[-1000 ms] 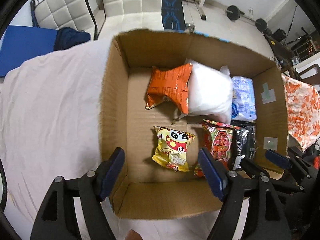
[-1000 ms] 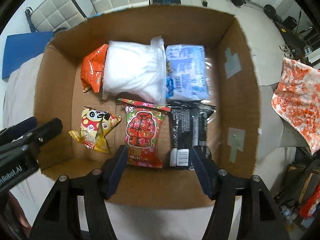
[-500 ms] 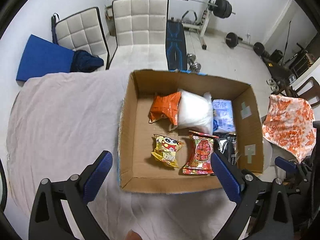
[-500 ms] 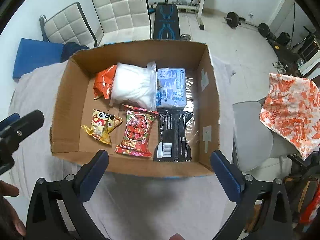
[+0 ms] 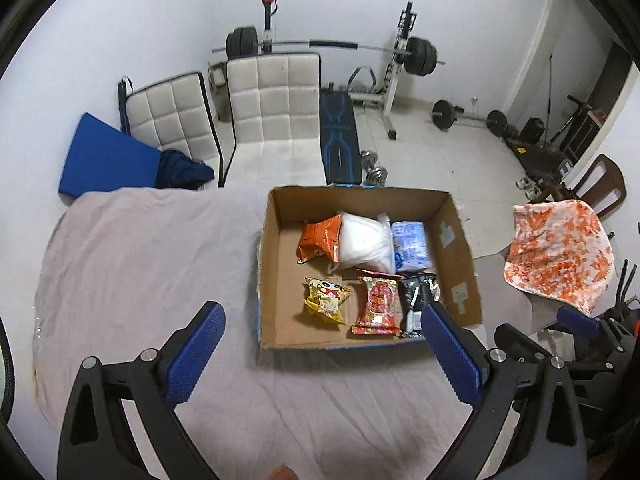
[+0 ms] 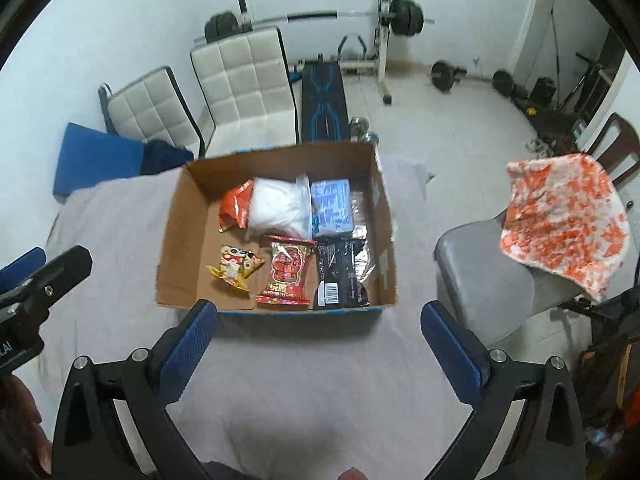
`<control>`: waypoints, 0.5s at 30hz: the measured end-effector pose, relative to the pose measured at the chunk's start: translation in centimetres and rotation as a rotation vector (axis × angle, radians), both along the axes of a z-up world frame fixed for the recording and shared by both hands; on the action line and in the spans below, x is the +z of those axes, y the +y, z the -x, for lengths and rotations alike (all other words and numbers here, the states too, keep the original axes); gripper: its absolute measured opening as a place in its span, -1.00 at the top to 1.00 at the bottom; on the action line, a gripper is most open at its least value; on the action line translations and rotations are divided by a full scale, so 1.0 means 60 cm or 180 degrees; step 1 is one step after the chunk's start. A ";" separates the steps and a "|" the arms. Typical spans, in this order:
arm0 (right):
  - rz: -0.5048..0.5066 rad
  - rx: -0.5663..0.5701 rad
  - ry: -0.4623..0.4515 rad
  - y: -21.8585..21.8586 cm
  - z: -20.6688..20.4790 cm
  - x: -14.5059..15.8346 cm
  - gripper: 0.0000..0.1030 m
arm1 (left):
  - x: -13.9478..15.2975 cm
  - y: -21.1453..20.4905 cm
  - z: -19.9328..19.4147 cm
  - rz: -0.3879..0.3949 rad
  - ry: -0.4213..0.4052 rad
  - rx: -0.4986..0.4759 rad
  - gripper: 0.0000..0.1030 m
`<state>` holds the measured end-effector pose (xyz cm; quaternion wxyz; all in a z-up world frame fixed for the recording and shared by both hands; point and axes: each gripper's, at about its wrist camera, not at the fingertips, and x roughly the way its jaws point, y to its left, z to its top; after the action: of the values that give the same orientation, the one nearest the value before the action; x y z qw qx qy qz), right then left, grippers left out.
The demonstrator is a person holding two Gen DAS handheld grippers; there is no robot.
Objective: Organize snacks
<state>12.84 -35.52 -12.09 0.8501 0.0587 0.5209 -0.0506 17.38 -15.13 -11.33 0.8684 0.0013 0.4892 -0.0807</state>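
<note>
An open cardboard box (image 5: 272, 272) (image 6: 180, 232) stands on the cloth-covered table. Inside lie an orange bag (image 5: 318, 238) (image 6: 236, 210), a white bag (image 5: 364, 244) (image 6: 278, 208), a pale blue pack (image 5: 410, 246) (image 6: 330, 208), a yellow bag (image 5: 326, 296) (image 6: 236, 268), a red bag (image 5: 378, 304) (image 6: 286, 276) and a black pack (image 5: 416, 296) (image 6: 340, 276). My left gripper (image 5: 322, 328) hangs high above the box's near edge, jaws wide open and empty. My right gripper (image 6: 320, 326) is also high, open and empty, over the cloth in front of the box.
Two white padded chairs (image 5: 276, 100) and a blue mat (image 5: 104, 156) stand beyond the table. A weight bench and barbell (image 5: 340, 46) fill the back. A grey chair (image 6: 480, 276) with an orange-patterned cloth (image 6: 564, 216) sits right of the table.
Both grippers have risen and pulled back from the box, and their jaws have spread from half open to wide. The snacks in the box lie as before.
</note>
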 end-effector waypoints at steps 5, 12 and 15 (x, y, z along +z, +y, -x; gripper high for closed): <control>0.0043 0.0036 -0.0238 0.018 0.089 0.083 -1.00 | 0.070 0.015 0.088 -0.0003 -0.0189 0.0003 -0.95; 0.0120 0.0073 -0.0474 0.041 0.212 0.170 -1.00 | 0.122 0.028 0.184 -0.0061 -0.0276 0.0016 -0.95; 0.0085 0.0068 -0.0509 0.045 0.250 0.189 -1.00 | 0.138 0.031 0.212 -0.0067 -0.0298 -0.0002 -0.95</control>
<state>-2.13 -32.85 -0.72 0.8901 0.0457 0.4513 -0.0436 4.68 -13.28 -3.06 0.8903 0.0144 0.4489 -0.0757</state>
